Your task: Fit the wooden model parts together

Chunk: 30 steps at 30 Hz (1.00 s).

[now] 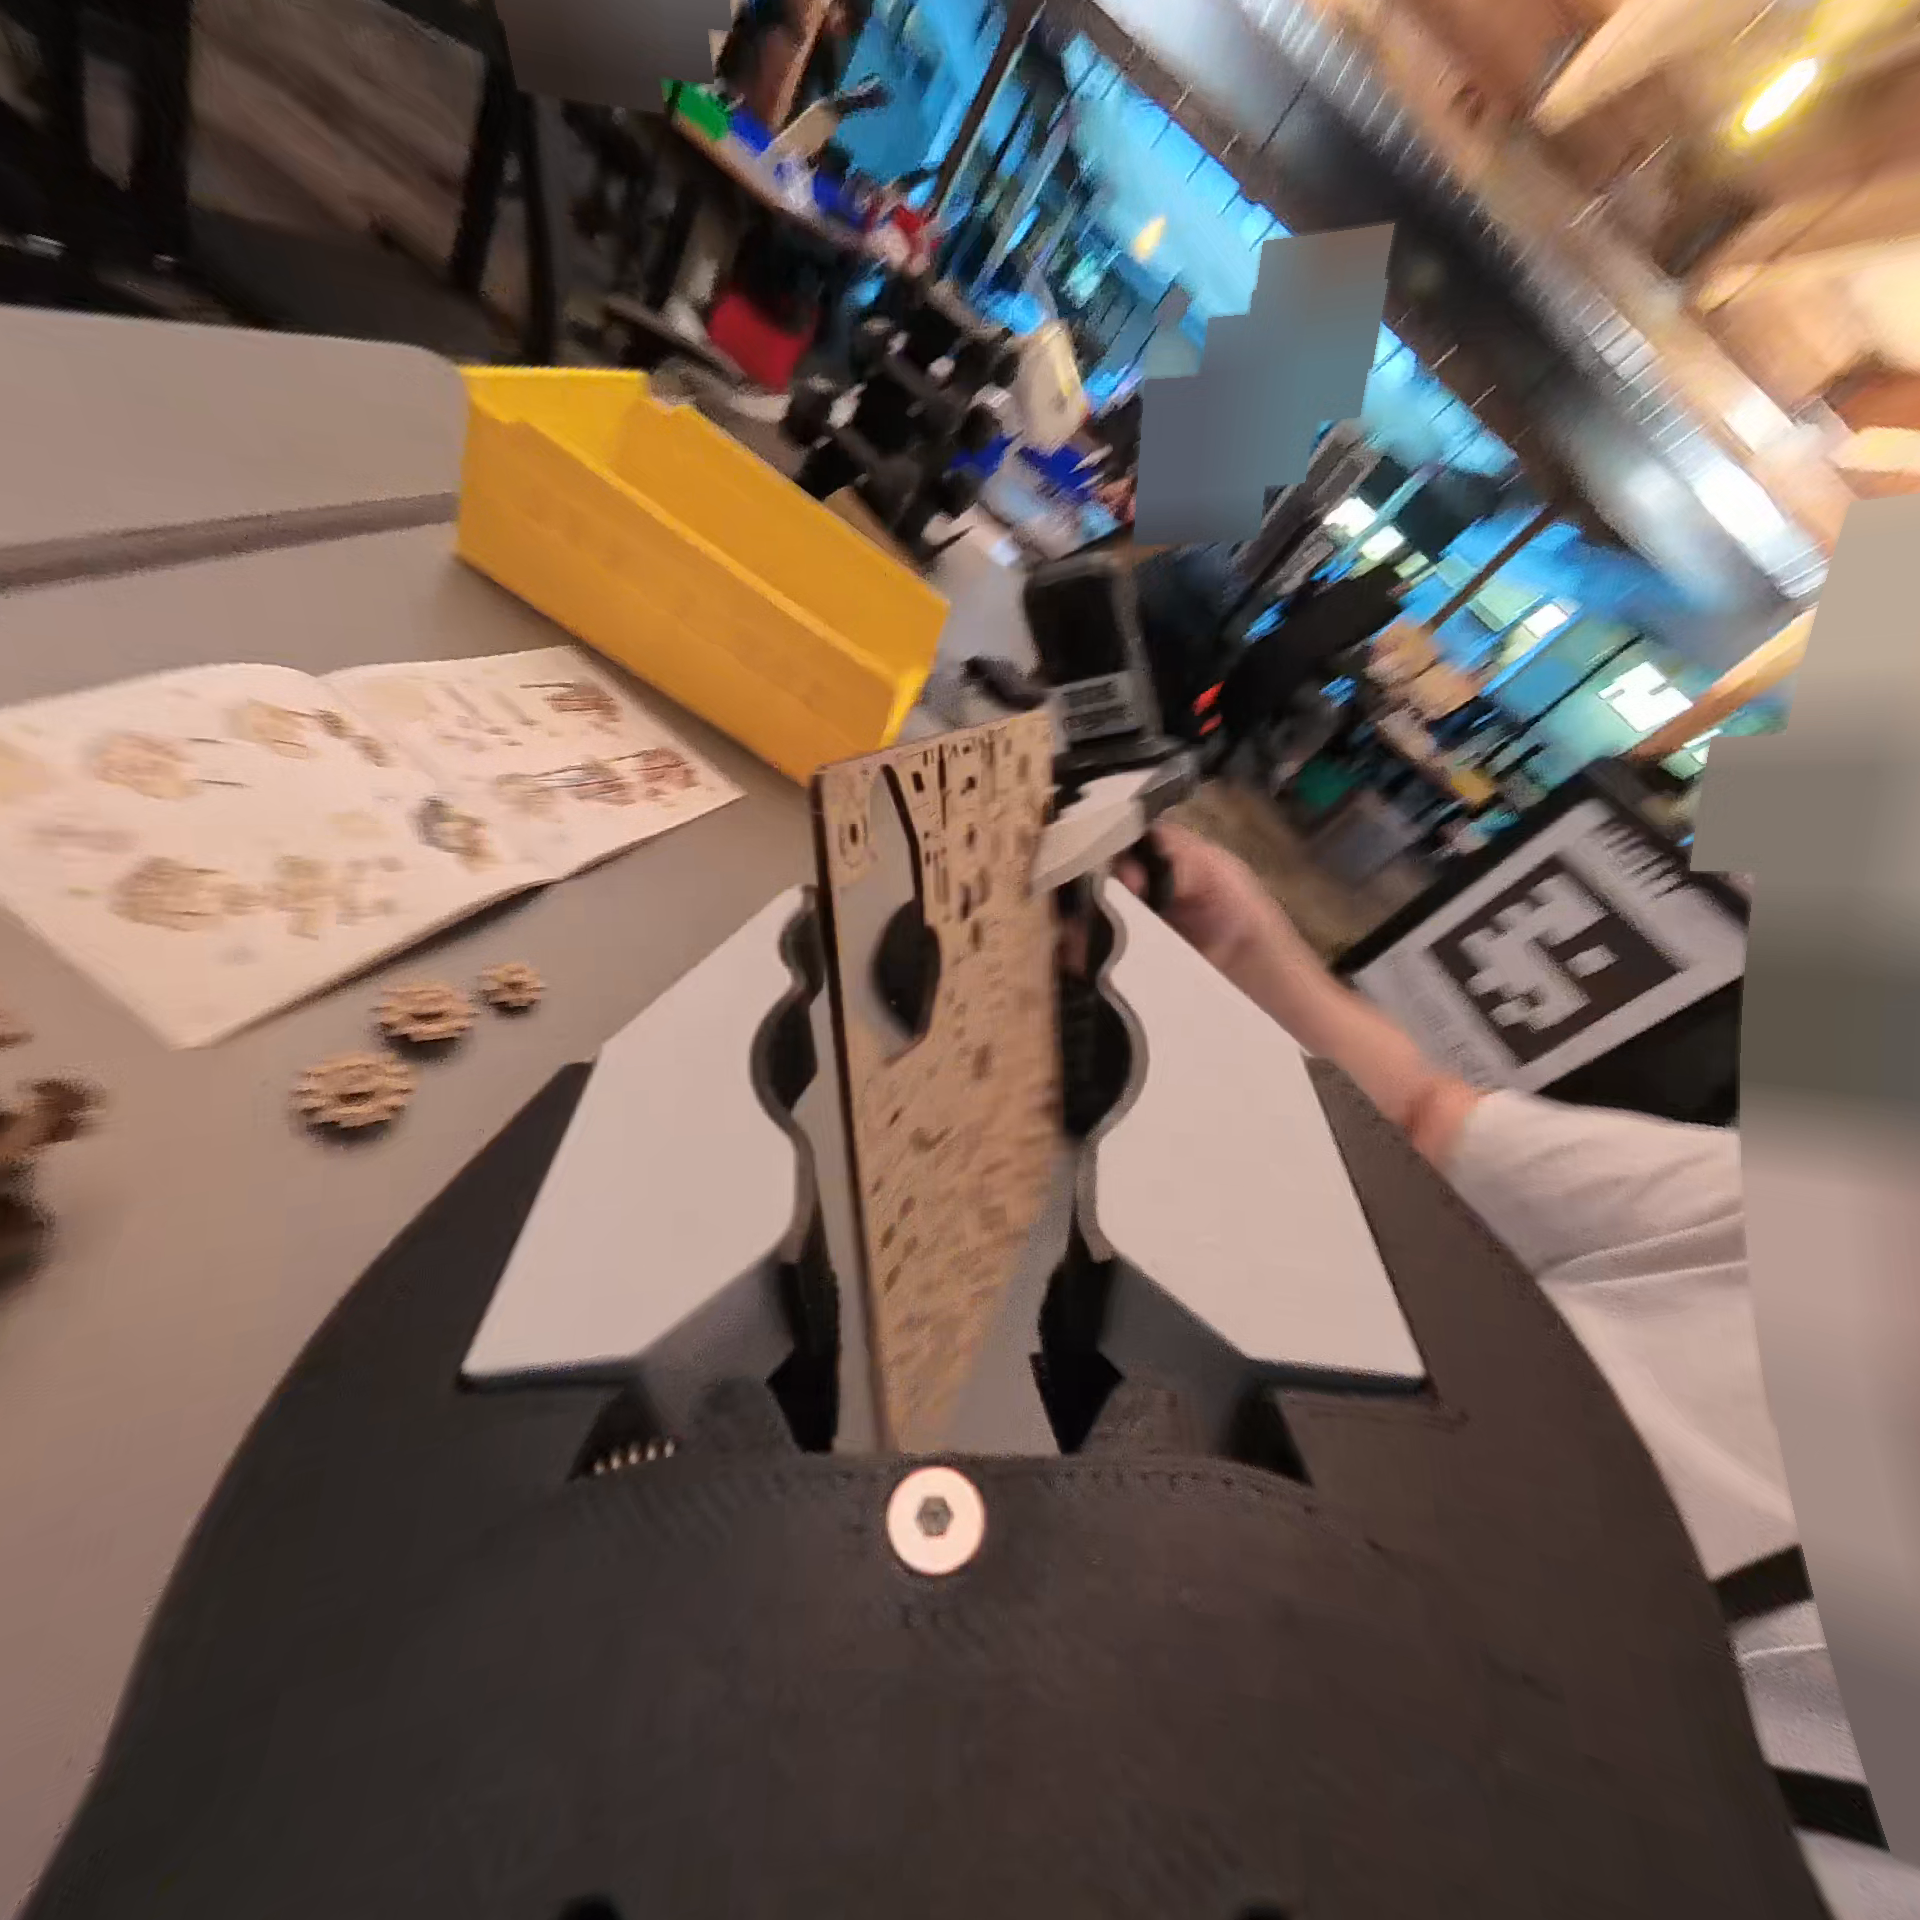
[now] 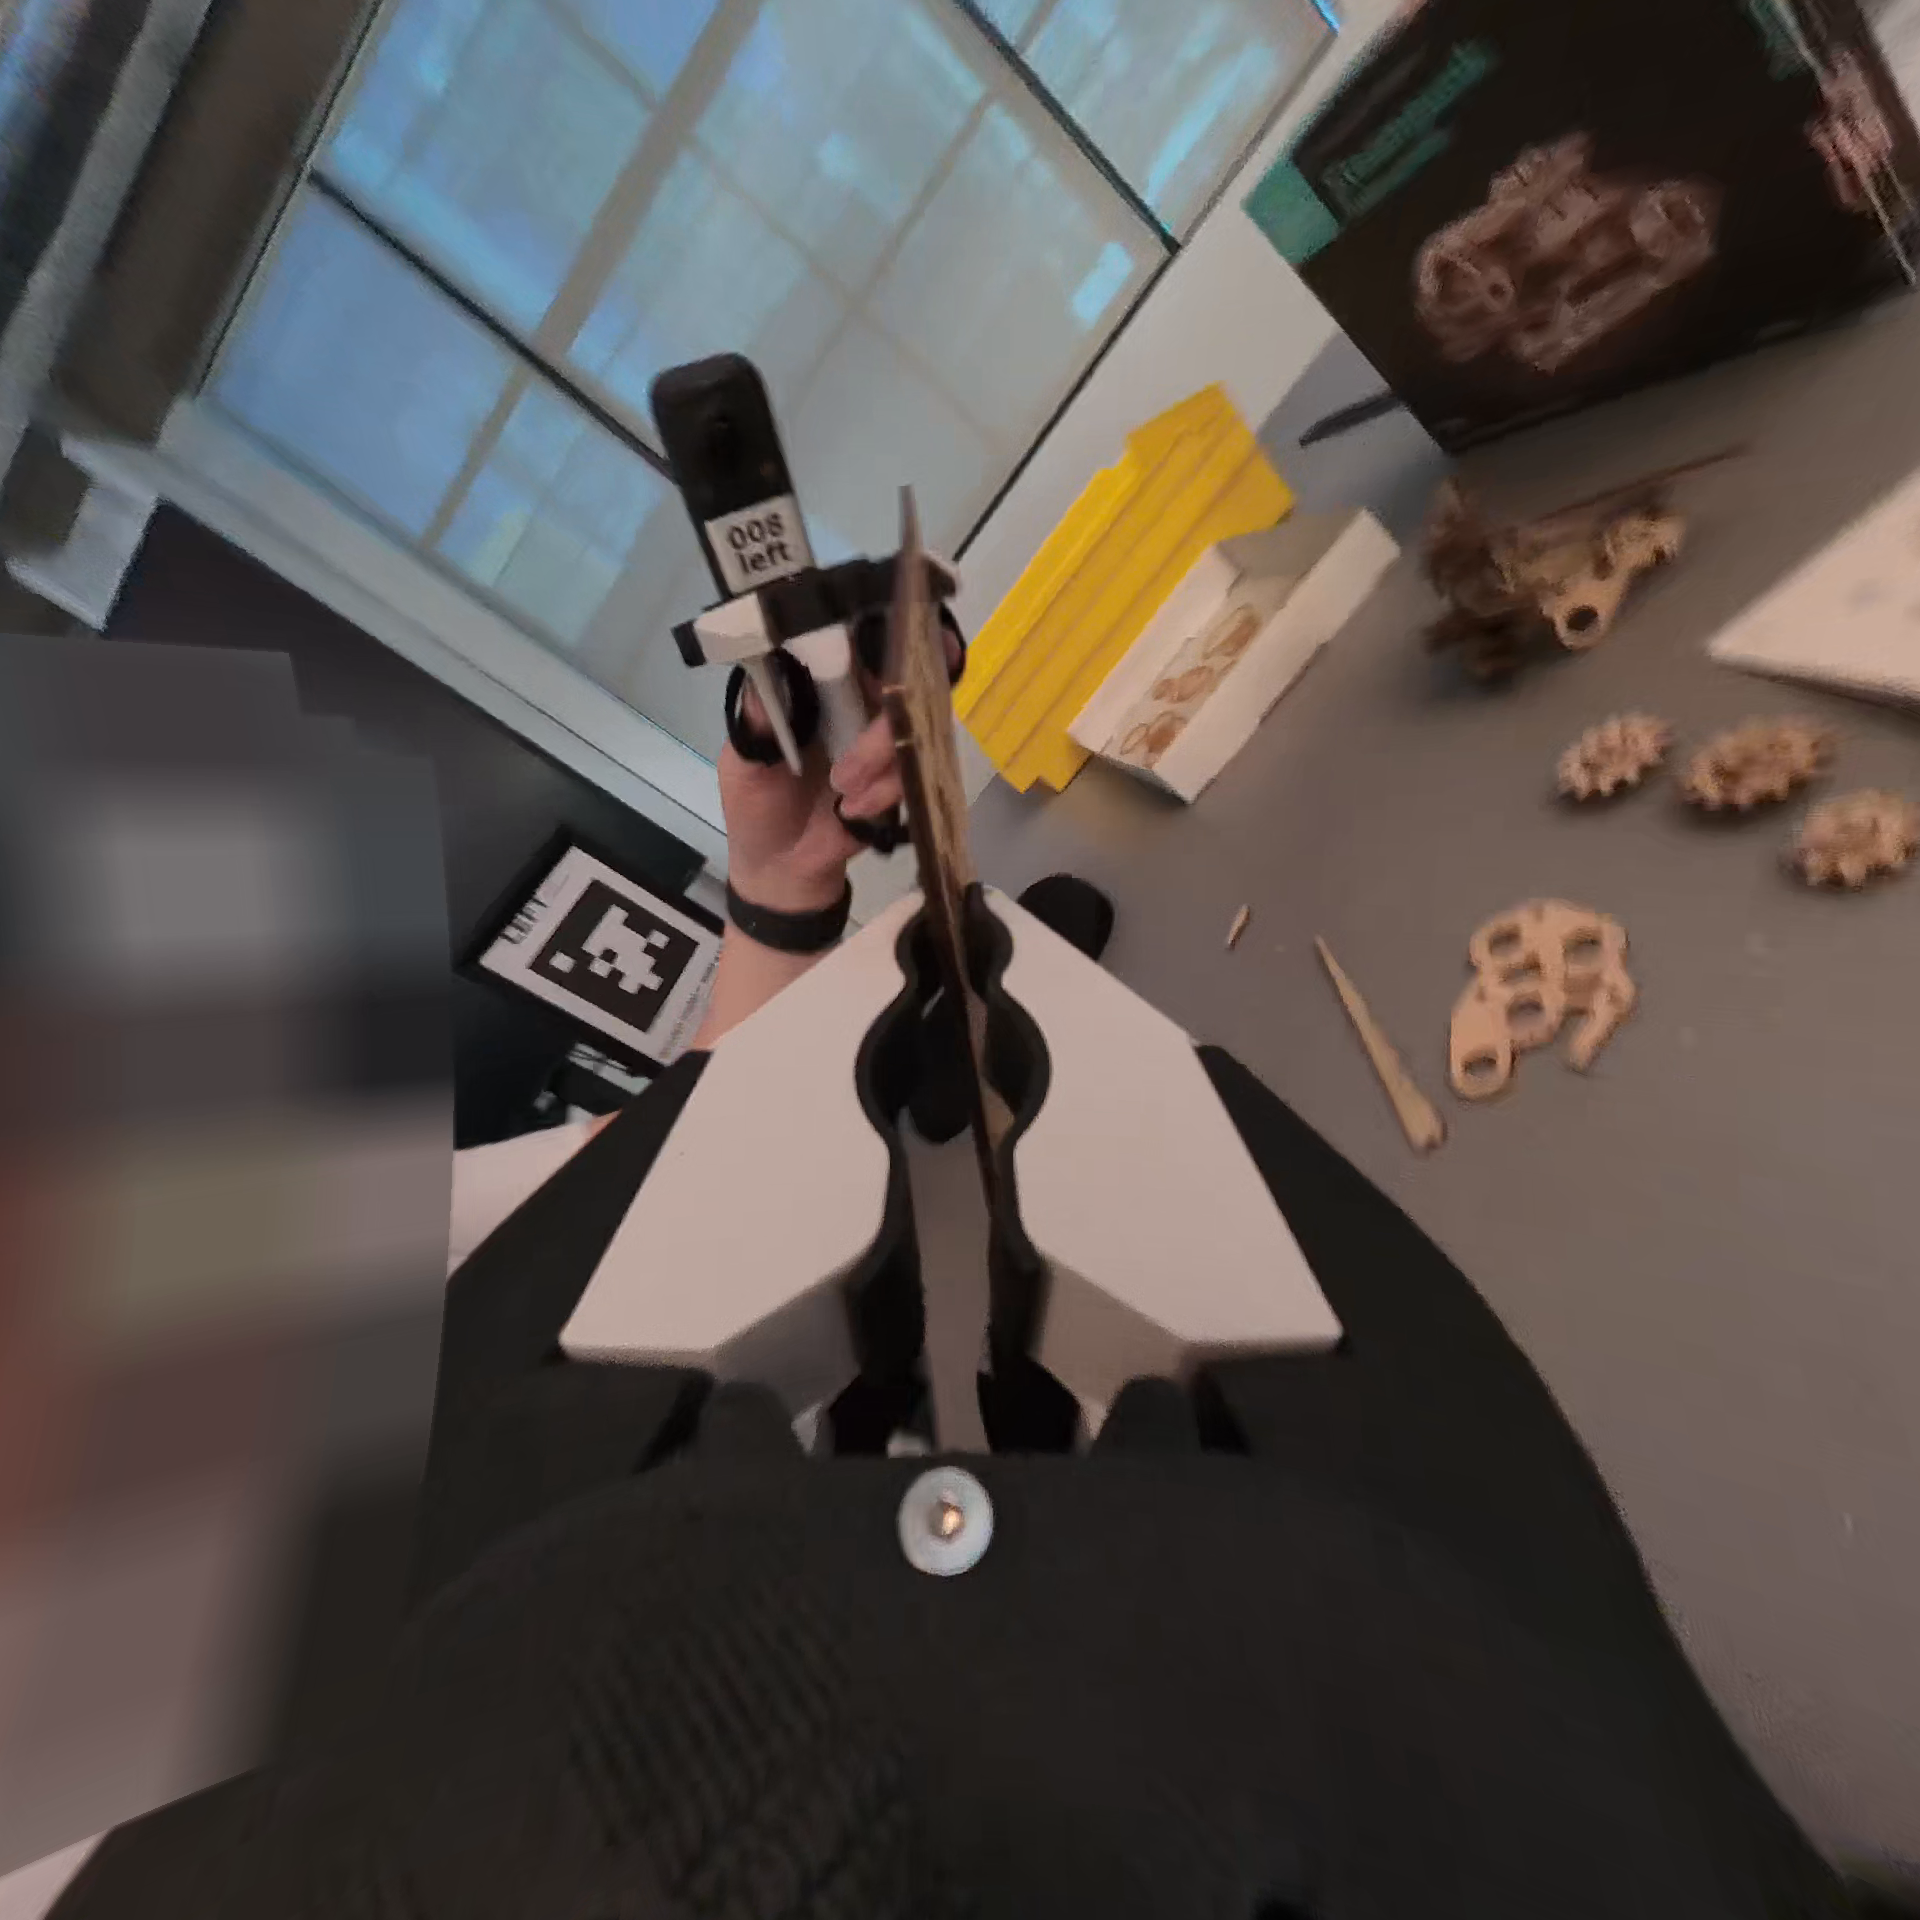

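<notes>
Grey bench (image 2: 1662, 1351), big windows behind, busy blurred workshop in the far background.

Left gripper (image 1: 940, 1039): jaws pinching wooden parts sheet (image 1: 951, 1039) along its lower part, sheet upright between the fingers, face toward camera, laser-cut outlines plus a large cutout hole. Same sheet edge-on in the right wrist view (image 2: 935, 748).

Right gripper (image 2: 951, 997): jaws closed on the same sheet, thin edge running down the middle of the gap. Seen from the left side (image 1: 1091, 821) clamped on the sheet's upper right edge, hand (image 1: 1216, 904) behind it. Both grippers on one sheet, held up off the bench.

Left gripper also visible from the right wrist view (image 2: 831, 675), hand (image 2: 790, 810) wrapped on its handle, dark wristband below.

On bench:
- yellow bin (image 1: 686, 582), open, far side
- open instruction booklet (image 1: 312, 821) just in front of the bin
- three small wooden gears (image 1: 416, 1029) near the booklet edge
- partly built wooden assembly (image 2: 1538, 582), brown, tangled
- flat wooden piece with round holes (image 2: 1538, 997), well apart from the assembly
- thin pointed wooden stick (image 2: 1377, 1039) beside it
- dark product box (image 2: 1600, 208) at the back, upright

Printed black-and-white marker tag (image 2: 613, 956) off the bench edge, lower down.
</notes>
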{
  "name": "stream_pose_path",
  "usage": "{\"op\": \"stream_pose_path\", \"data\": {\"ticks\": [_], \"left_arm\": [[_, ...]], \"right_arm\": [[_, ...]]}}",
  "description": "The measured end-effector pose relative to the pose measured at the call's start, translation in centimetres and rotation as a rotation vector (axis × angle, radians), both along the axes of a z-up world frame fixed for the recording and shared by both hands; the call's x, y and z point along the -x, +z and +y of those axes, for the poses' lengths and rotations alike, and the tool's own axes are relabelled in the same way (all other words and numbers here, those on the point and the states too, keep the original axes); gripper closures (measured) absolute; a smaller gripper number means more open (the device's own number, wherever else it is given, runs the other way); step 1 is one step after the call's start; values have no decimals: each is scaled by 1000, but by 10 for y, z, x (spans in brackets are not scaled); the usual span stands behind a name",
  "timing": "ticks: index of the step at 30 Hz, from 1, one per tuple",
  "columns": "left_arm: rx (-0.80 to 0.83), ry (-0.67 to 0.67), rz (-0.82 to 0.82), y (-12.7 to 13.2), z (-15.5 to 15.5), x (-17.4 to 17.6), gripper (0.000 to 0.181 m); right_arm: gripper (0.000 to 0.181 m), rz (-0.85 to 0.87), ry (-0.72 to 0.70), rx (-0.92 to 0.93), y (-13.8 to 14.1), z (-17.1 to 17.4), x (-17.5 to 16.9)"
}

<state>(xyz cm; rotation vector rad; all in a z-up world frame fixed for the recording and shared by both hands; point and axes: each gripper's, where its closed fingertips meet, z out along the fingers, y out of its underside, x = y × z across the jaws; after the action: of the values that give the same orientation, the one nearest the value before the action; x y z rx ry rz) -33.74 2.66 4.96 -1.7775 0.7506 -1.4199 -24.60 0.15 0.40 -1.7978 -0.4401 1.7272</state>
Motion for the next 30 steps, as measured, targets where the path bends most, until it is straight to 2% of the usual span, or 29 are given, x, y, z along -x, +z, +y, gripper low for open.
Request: {"op": "stream_pose_path", "data": {"ticks": [4,9,12,16,18,20,22,24,26,30], "left_arm": [[-74,-71,212,-27,-4,18,134],[-124,-137,459,-112,-4,17,144],[-186,-232,537,-142,-7,2,146],[-400,-359,793,-184,1,2,145],[-478,-399,871,-196,4,3,149],[-487,-437,968,-211,9,9,152],[-452,-448,952,-212,10,7,161],[-439,-452,948,-213,12,9,178],[-436,-442,934,-213,13,9,179],[-429,-386,969,-213,21,25,179]], "right_arm": [[179,-38,18,320,-49,-29,-30],[179,-123,-13,525,-102,-51,-48],[179,-143,15,613,-118,-58,-49],[180,-209,40,645,-130,-65,-43],[179,-248,41,645,-135,-65,-41],[175,-281,52,649,-139,-64,-38],[170,-287,59,651,-139,-60,-34],[157,-292,57,650,-138,-56,-31],[143,-305,83,627,-136,-54,-27],[140,-422,168,493,-138,-54,-26]]}}
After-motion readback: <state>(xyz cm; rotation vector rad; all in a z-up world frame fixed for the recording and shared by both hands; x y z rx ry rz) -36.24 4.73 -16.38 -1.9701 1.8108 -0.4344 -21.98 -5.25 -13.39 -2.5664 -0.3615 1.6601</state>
